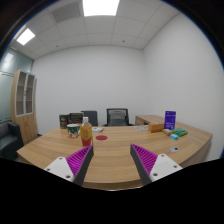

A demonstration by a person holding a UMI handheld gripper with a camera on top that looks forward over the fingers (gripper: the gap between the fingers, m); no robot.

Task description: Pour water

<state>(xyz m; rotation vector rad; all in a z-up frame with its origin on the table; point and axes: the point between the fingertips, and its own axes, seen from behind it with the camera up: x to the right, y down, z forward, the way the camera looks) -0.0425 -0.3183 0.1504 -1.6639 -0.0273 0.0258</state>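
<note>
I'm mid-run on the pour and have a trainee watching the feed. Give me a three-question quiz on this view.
1. True or false: the gripper is shut on the bottle.
2. Which stands nearest the fingers? A) purple box B) bottle C) chairs
3. Fill in: the bottle stands on the ____, beyond the left finger.

Key
1. False. The fingers are open, with nothing between them.
2. B. The bottle, holding orange liquid, is closest; the purple box is further off to the right, and the chairs are behind the table.
3. Table.
</note>
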